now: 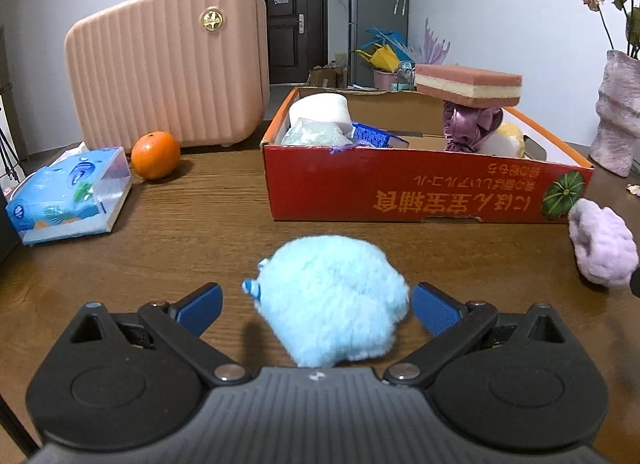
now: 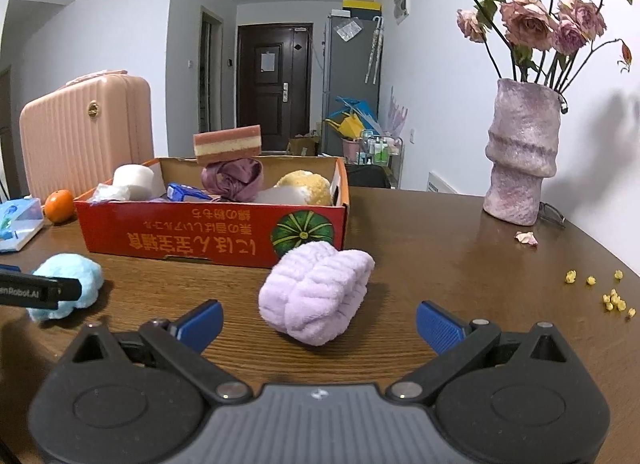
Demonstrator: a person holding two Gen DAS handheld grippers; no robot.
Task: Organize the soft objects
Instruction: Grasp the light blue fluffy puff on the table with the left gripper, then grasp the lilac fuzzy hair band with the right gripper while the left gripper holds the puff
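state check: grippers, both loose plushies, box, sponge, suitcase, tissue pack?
left gripper: open, blue fluffy toy between the fingers
right gripper: open, just short of the lilac towel roll
blue fluffy toy: on the table, not gripped
lilac towel roll: on the table, in front of the box
red cardboard box: open-topped, partly filled
striped sponge: perched atop the purple fabric
pink suitcase: closed, upright
tissue pack: tissue poking out

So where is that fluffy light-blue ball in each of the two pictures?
Left wrist view: the blue ball lies low in the centre, between the open fingers of the left gripper.
Right wrist view: the ball sits at the far left, partly behind the left gripper.
Shared landmark: the red box behind it.
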